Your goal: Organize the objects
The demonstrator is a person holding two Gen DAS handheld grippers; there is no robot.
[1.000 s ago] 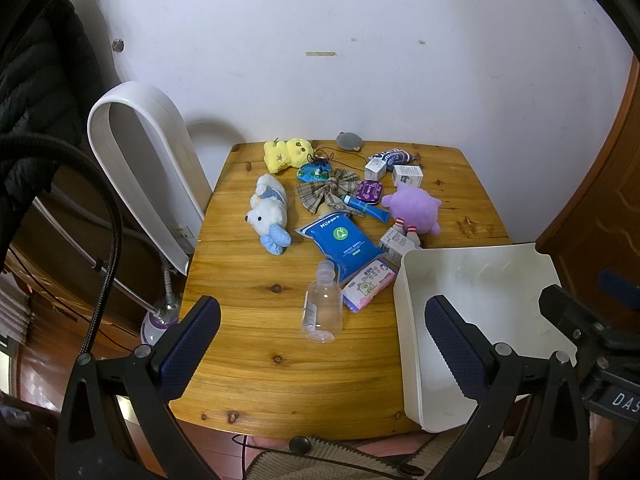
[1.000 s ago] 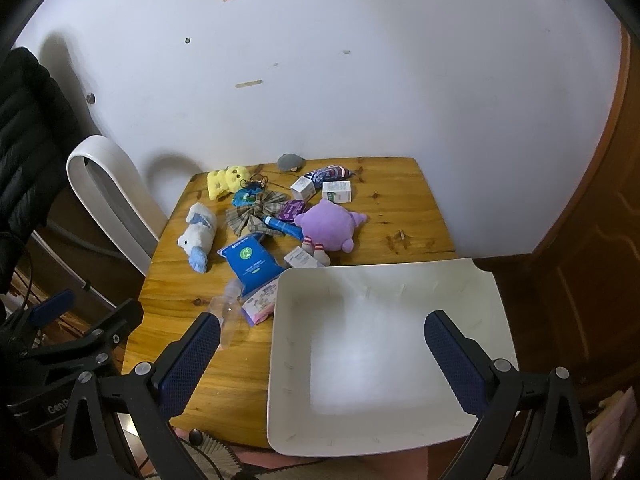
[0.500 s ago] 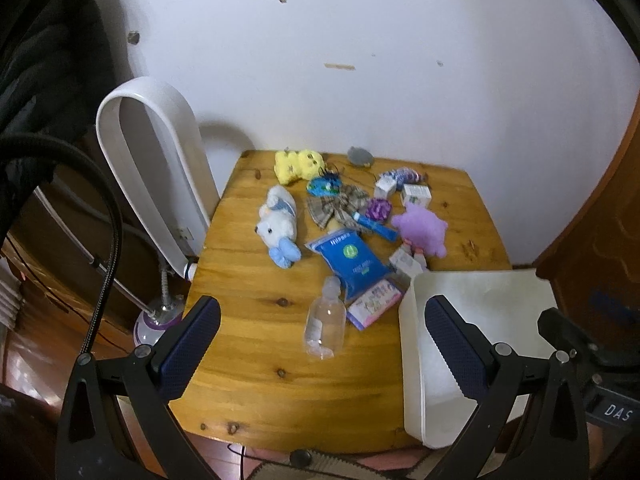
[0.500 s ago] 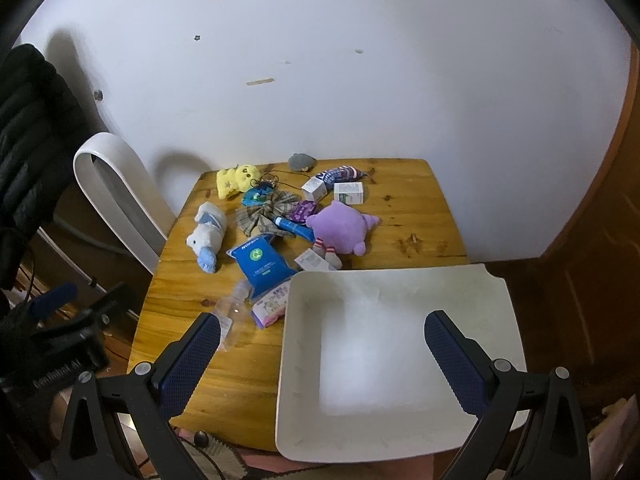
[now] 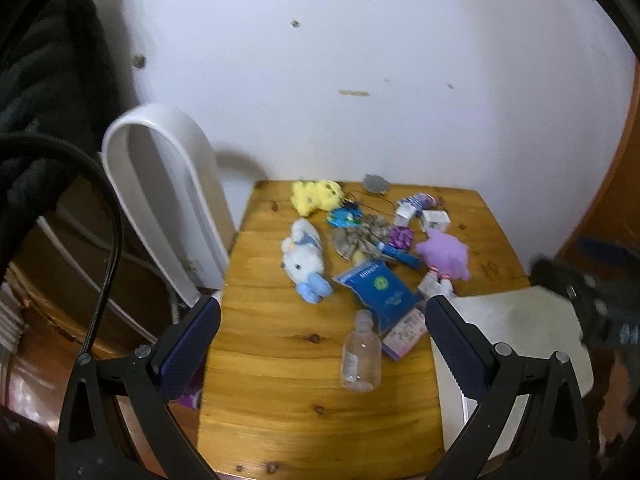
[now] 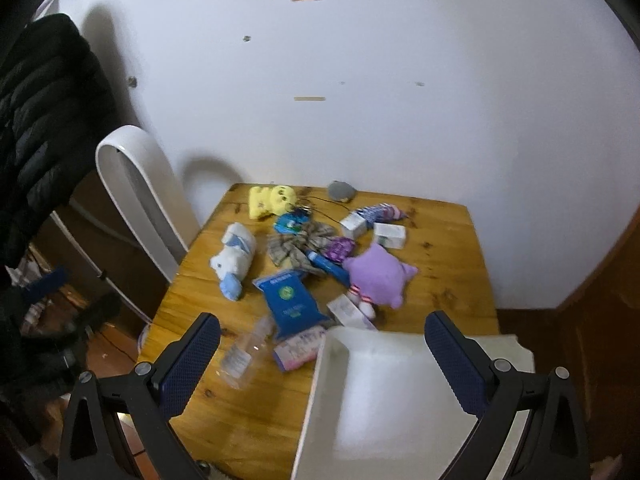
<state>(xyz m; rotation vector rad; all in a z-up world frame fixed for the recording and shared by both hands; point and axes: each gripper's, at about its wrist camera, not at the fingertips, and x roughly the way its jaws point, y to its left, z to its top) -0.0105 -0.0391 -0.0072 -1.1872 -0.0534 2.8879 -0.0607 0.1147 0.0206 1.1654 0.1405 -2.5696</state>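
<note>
A small wooden table (image 5: 272,344) (image 6: 448,280) carries a scatter of objects: a clear plastic bottle (image 5: 361,356) (image 6: 245,360) lying down, a blue wipes pack (image 5: 378,285) (image 6: 289,299), a white plush (image 5: 306,258) (image 6: 236,258), a purple plush (image 5: 444,254) (image 6: 380,276), a yellow plush (image 5: 316,196) (image 6: 272,200) and small boxes (image 6: 390,234). A white tray (image 5: 516,336) (image 6: 384,400) sits at the table's near right corner with nothing in it. My left gripper (image 5: 322,344) and right gripper (image 6: 322,356) both hover open, well back from the table.
A white curved fan (image 5: 168,200) (image 6: 136,196) stands left of the table against the white wall. Dark jackets (image 6: 40,112) hang at far left. A wooden door (image 5: 624,184) is on the right. A plaid bow (image 6: 300,246) and blue tube (image 6: 328,266) lie mid-table.
Both cameras have risen and pulled back, so the table looks smaller and lower in view. Nothing on the table has moved, and both grippers stay open.
</note>
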